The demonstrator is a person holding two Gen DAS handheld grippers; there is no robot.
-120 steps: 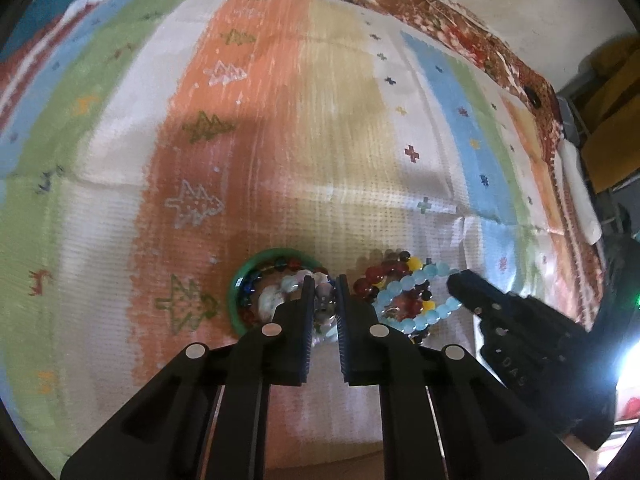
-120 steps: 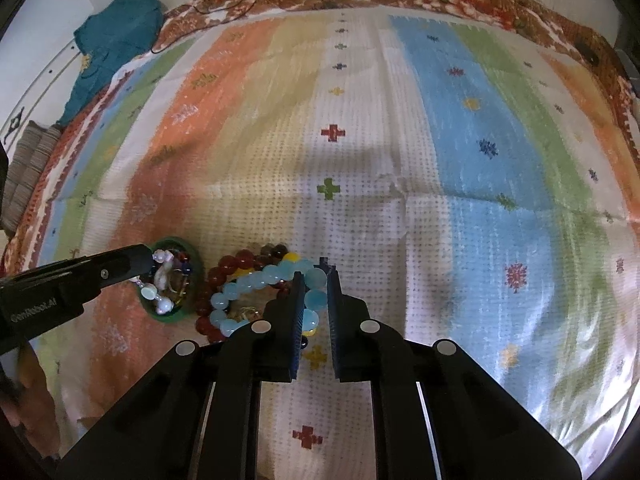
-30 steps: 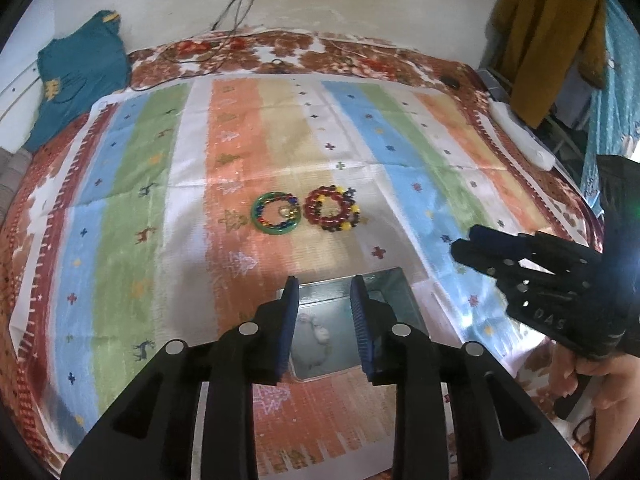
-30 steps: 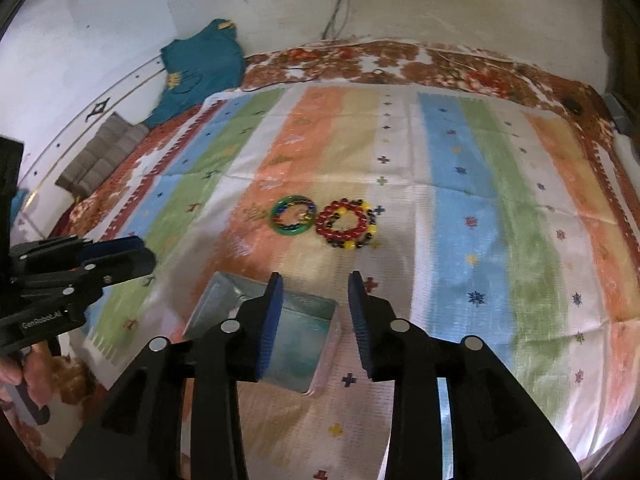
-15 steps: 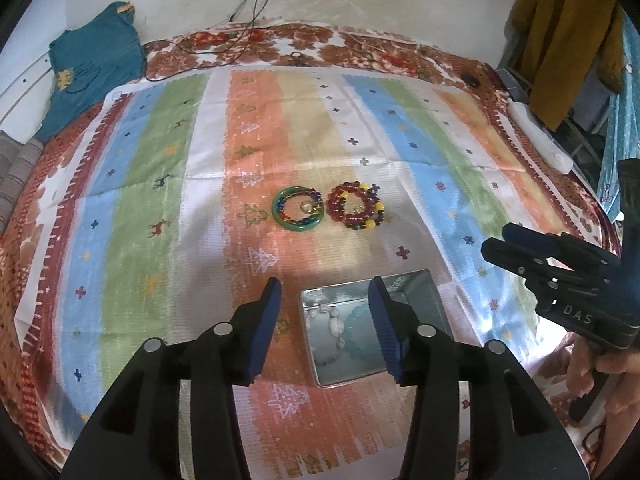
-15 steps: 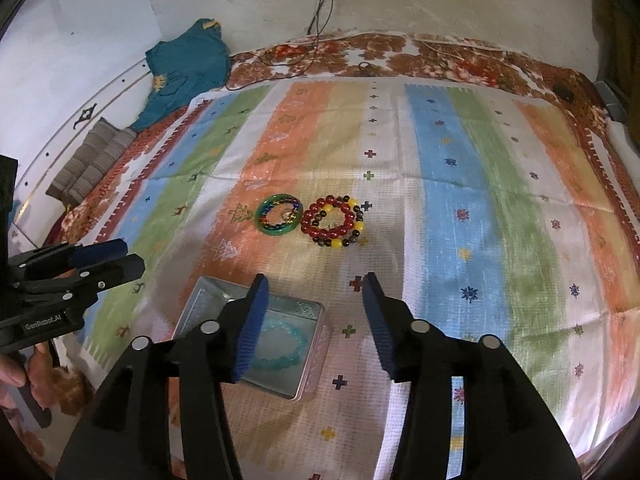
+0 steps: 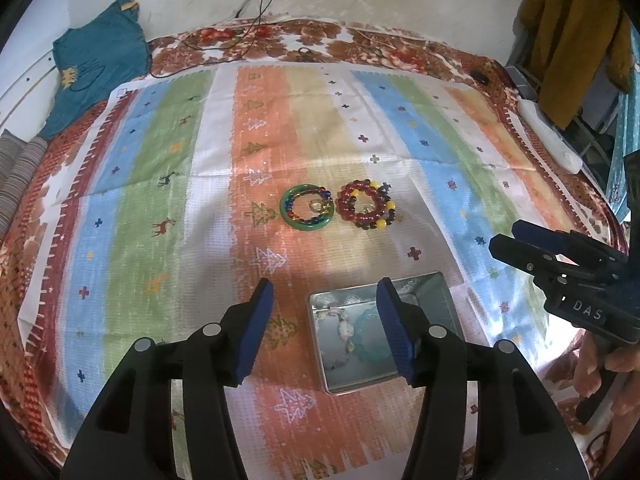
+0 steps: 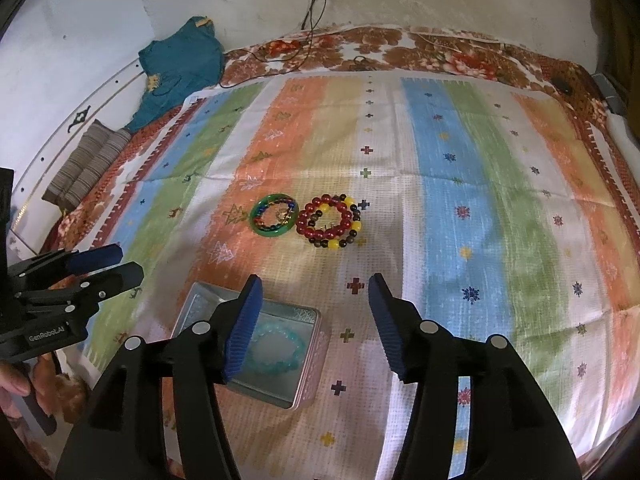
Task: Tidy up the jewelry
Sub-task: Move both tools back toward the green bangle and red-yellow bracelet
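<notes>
An open metal tin (image 7: 318, 344) (image 8: 316, 344) lies on the striped cloth, holding a turquoise bead bracelet (image 8: 280, 350) (image 7: 370, 336) and a pale bead bracelet (image 7: 344, 328). Farther off sit a green bangle (image 7: 306, 208) (image 8: 275, 214) with small beads inside it and a ring of red and yellow bead bracelets (image 7: 366, 205) (image 8: 330, 222). My left gripper (image 7: 325, 286) (image 8: 116, 262) hovers above the tin's left side. My right gripper (image 8: 315, 280) (image 7: 516, 240) hovers over its right side. Both sets of jaws are opening, with nothing between them.
A teal garment (image 7: 100, 68) lies at the far left edge of the bed near folded striped cloth (image 8: 84, 164). Cables trail down the wall onto the floral border. A mustard garment (image 7: 576, 40) hangs at the right. A hand (image 7: 600, 368) holds the right gripper's handle.
Four seconds ago both grippers were shut low over the bracelets; they now hang high above the tin, which holds the turquoise and pale bracelets. Over the last second both jaws have widened.
</notes>
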